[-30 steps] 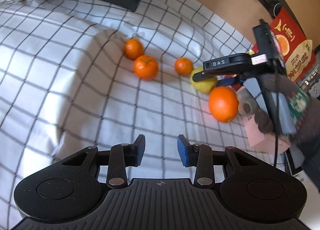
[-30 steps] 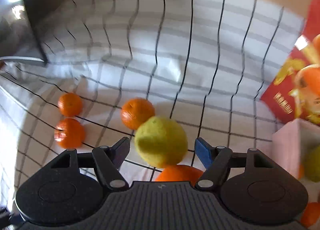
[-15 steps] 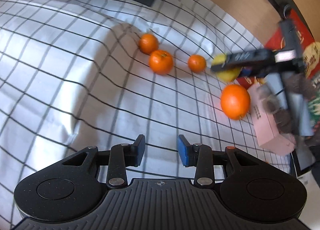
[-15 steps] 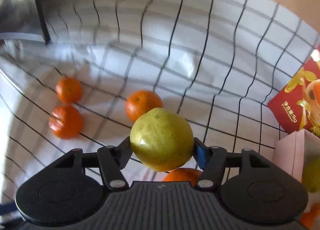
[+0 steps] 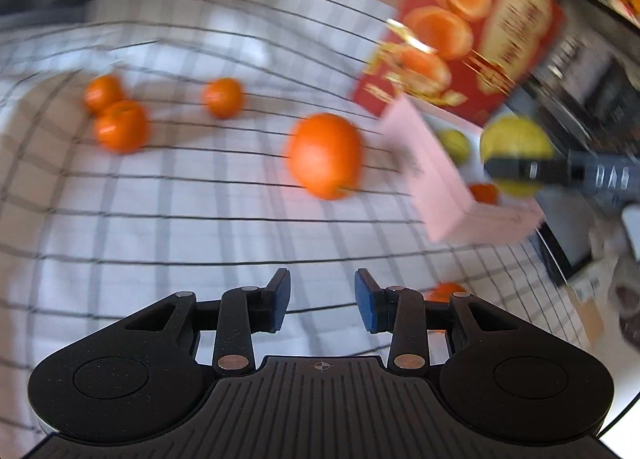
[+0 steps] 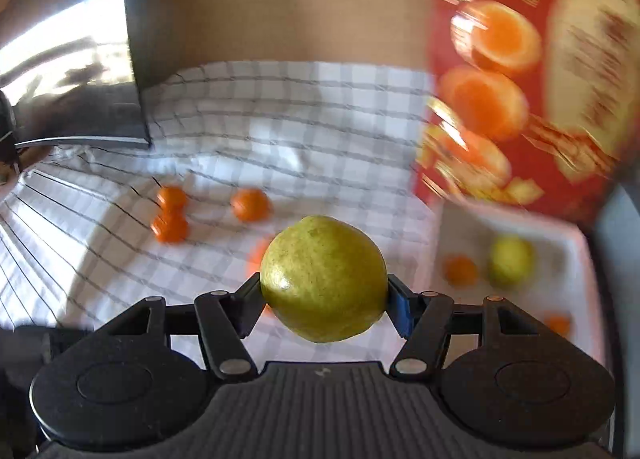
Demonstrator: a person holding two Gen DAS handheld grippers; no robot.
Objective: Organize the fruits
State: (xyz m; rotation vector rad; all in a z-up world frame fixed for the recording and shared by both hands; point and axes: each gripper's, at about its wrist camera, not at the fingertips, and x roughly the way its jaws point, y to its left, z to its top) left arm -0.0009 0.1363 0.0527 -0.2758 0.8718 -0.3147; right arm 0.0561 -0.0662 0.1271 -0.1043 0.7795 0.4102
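My right gripper (image 6: 324, 291) is shut on a yellow-green pear (image 6: 324, 279) and holds it in the air over the checked cloth (image 6: 300, 131), left of the pink box (image 6: 576, 259). In the left wrist view the same pear (image 5: 516, 139) hangs over the pink box (image 5: 436, 179). Inside the box lie another pear (image 6: 512, 263) and small oranges (image 6: 460, 271). My left gripper (image 5: 322, 297) is open and empty above the cloth. A large orange (image 5: 324, 155) lies ahead of it, and three small oranges (image 5: 120, 125) sit farther left.
A red printed carton (image 6: 520, 79) stands behind the pink box. A dark monitor (image 6: 80, 99) stands at the back left, with a wooden wall behind it. Another small orange (image 5: 444, 291) peeks out beside my left gripper's right finger.
My right gripper closed on the pear, lifted it off the cloth and carried it right toward the pink box. My left gripper swung right, bringing the box and carton into view.
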